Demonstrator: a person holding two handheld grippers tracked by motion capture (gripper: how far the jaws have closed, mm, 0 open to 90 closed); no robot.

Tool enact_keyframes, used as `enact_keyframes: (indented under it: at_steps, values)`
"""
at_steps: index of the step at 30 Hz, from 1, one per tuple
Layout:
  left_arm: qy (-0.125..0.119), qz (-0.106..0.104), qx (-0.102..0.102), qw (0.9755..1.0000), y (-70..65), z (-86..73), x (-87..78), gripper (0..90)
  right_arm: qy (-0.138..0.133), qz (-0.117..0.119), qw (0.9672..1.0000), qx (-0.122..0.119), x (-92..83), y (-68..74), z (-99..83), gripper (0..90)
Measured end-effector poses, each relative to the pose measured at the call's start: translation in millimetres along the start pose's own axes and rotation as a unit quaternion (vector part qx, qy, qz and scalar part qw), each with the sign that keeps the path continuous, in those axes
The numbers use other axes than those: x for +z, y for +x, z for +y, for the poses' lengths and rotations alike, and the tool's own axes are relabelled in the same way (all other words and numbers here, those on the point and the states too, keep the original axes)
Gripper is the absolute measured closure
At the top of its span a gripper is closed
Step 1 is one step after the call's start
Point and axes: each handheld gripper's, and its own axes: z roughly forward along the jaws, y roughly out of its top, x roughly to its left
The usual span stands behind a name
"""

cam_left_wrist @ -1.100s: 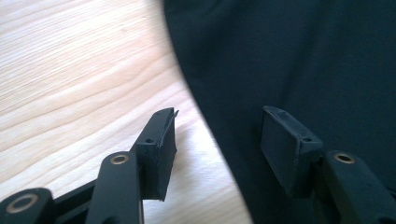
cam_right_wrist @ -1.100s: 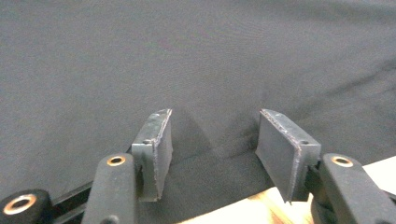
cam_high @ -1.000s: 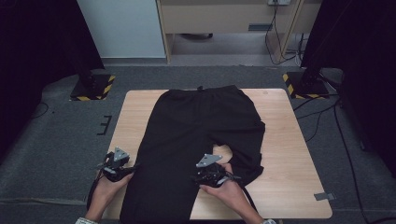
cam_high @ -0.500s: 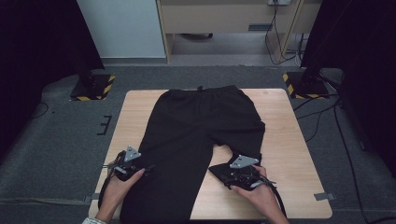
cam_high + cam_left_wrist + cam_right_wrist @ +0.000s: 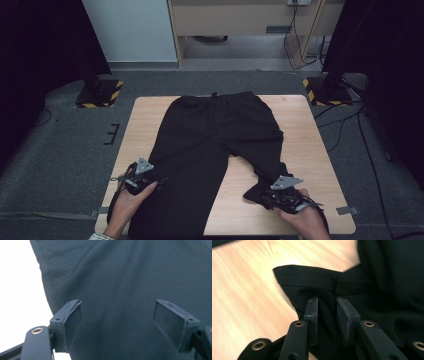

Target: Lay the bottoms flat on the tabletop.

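Right gripper point(image 5: 280, 196) has dragged one leg of the black trousers point(image 5: 220, 135) outward across the table point(image 5: 310, 150); its jaws have just been closing, cloth bunched between them. Left gripper point(image 5: 141, 176) jaws spread, holding nothing. Legs now parted, likely flattening for a fold.

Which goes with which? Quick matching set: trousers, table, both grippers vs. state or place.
Things:
1. left gripper
2. right gripper
3. black trousers
4. wooden table

States or places:
A. light wood top, partly covered by cloth
B. jaws wide apart over flat dark fabric, having just opened
C. spread flat, waistband at the far edge
D. jaws narrow, having just closed, with a fold of the leg end between them

Pairs: 1-B, 2-D, 3-C, 4-A
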Motion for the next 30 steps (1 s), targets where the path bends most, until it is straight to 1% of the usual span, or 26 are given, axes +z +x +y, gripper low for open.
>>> enact_keyframes:
  at_steps: [2, 4, 5, 6, 7, 8, 9, 10, 11, 12, 15, 16, 18, 20, 21, 23, 24, 26, 27, 28, 29, 30]
  values:
    - [-0.005, -0.012, -0.006, 0.9999, -3.0, 3.0, 2.2, 21.7, 0.001, -0.005, 0.9999, 0.01, -11.0, -7.8, -12.1, 69.5]
    - [-0.009, -0.021, -0.004, 0.9997, -8.5, 9.8, 7.1, 22.6, -0.003, -0.008, 0.9998, 0.019, -18.0, -13.4, -18.6, 64.4]
    - [-0.01, -0.023, -0.003, 0.9997, -11.0, 12.9, 9.4, 22.8, -0.021, -0.004, 0.9994, 0.028, -23.1, -16.9, -20.5, 61.6]
    - [-0.012, -0.028, 0.001, 0.9995, -15.5, 18.5, 13.7, 22.9, -0.056, -0.007, 0.9978, 0.037, -31.0, -21.7, -17.6, 58.4]
    - [-0.014, -0.032, 0.001, 0.9994, -18.4, 22.0, 16.7, 22.9, -0.056, -0.007, 0.9978, 0.037, -31.0, -21.7, -17.6, 58.4]
    - [-0.014, -0.036, 0.005, 0.9993, -23.6, 28.5, 22.3, 23.0, -0.07, -0.01, 0.9968, 0.037, -33.8, -23.0, -15.1, 57.6]
    - [-0.017, -0.045, 0.007, 0.9988, -29.9, 36.6, 29.3, 23.0, -0.095, -0.013, 0.9945, 0.042, -37.4, -24.7, -10.0, 56.3]
    - [-0.019, -0.049, 0.01, 0.9985, -34.2, 42.1, 33.9, 22.9, -0.115, -0.017, 0.9923, 0.043, -38.5, -25.7, -3.0, 54.8]
    - [-0.021, -0.052, 0.014, 0.9984, -38.3, 47.7, 38.5, 22.9, -0.121, -0.023, 0.9917, 0.036, -37.1, -25.5, 1.9, 52.5]
    - [-0.022, -0.052, 0.015, 0.9983, -42.4, 53.1, 42.9, 23.0, -0.124, -0.03, 0.9913, 0.03, -33.7, -25.2, 6.5, 50.5]
    - [-0.019, -0.058, 0.027, 0.9978, -53.3, 67.8, 56.3, 22.9, -0.117, -0.047, 0.9919, 0.021, -18.9, -27.6, 20.5, 47.0]
    - [-0.017, -0.061, 0.031, 0.9975, -57.6, 73.1, 62.3, 22.9, -0.113, -0.049, 0.9921, 0.022, -12.8, -29.3, 25.8, 46.8]
    - [-0.015, -0.071, 0.033, 0.9969, -63.4, 80.0, 70.4, 22.9, -0.107, -0.051, 0.9927, 0.02, -0.7, -33.8, 37.1, 46.6]
    - [-0.011, -0.073, 0.039, 0.9965, -71.1, 86.8, 78.8, 23.0, -0.101, -0.056, 0.993, 0.024, 11.3, -39.4, 47.8, 46.0]
    - [-0.007, -0.073, 0.046, 0.9963, -76.0, 90.6, 83.8, 23.0, -0.097, -0.059, 0.9933, 0.025, 17.1, -42.4, 52.5, 45.2]
    - [-0.004, -0.076, 0.052, 0.9957, -82.4, 95.3, 90.1, 23.5, -0.082, -0.067, 0.994, 0.026, 27.9, -47.7, 60.4, 44.7]
    - [-0.001, -0.078, 0.058, 0.9953, -86.6, 98.7, 94.0, 23.7, -0.078, -0.064, 0.9945, 0.028, 32.4, -49.5, 63.3, 49.2]
    - [0.0, -0.079, 0.062, 0.995, -91.3, 103.3, 98.7, 23.7, -0.063, -0.051, 0.9966, 0.014, 40.1, -50.1, 67.4, 66.6]
    - [-0.001, -0.081, 0.063, 0.9947, -94.0, 105.8, 101.2, 23.7, -0.052, -0.044, 0.9976, 0.016, 43.5, -50.5, 68.8, 79.5]
    - [0.001, -0.081, 0.066, 0.9945, -96.7, 108.3, 103.7, 23.7, -0.044, -0.038, 0.9981, 0.019, 45.6, -51.8, 70.0, 87.0]
    - [0.003, -0.081, 0.071, 0.9942, -100.1, 111.2, 107.0, 23.7, -0.046, -0.034, 0.9979, 0.031, 46.2, -54.0, 71.5, 89.0]
    - [0.005, -0.083, 0.074, 0.9938, -101.8, 112.9, 108.6, 23.7, -0.055, -0.023, 0.9967, 0.054, 45.1, -58.3, 73.8, 89.4]
